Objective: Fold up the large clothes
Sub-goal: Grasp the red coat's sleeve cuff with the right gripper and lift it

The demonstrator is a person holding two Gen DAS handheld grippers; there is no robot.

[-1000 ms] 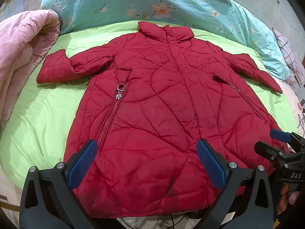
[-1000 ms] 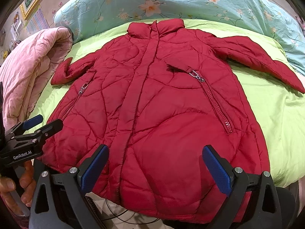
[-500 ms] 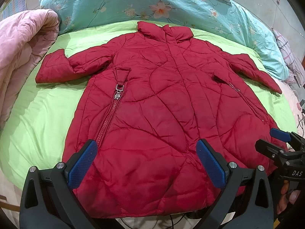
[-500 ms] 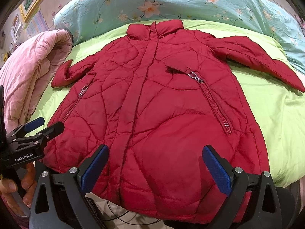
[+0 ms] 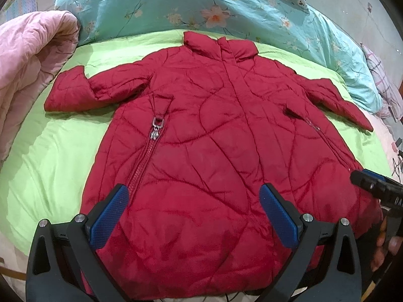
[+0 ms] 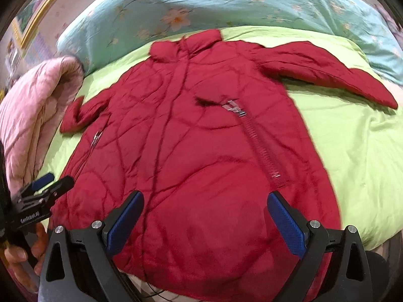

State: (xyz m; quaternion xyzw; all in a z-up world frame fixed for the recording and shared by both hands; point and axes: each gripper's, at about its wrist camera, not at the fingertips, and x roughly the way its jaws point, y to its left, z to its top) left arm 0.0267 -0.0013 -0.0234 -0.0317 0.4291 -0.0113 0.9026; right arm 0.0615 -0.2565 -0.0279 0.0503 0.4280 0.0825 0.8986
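A red quilted coat (image 5: 214, 151) lies flat, front up, on a lime-green bed sheet (image 5: 50, 156), collar far, hem near, both sleeves spread out. It also fills the right wrist view (image 6: 201, 156). My left gripper (image 5: 195, 214) is open and empty above the hem's left half. My right gripper (image 6: 205, 221) is open and empty above the hem's right half. Each gripper shows at the edge of the other's view: the right one (image 5: 375, 188) and the left one (image 6: 42, 191).
A pink quilt (image 5: 30, 70) is bunched at the left of the bed. A turquoise floral duvet (image 5: 201, 5) lies behind the collar. The near bed edge runs just below the hem, with a dark cable (image 6: 156, 292) there.
Both grippers have moved slightly forward over the coat. The right wrist view has tilted and blurred, so the right gripper is in motion. The coat has not moved.
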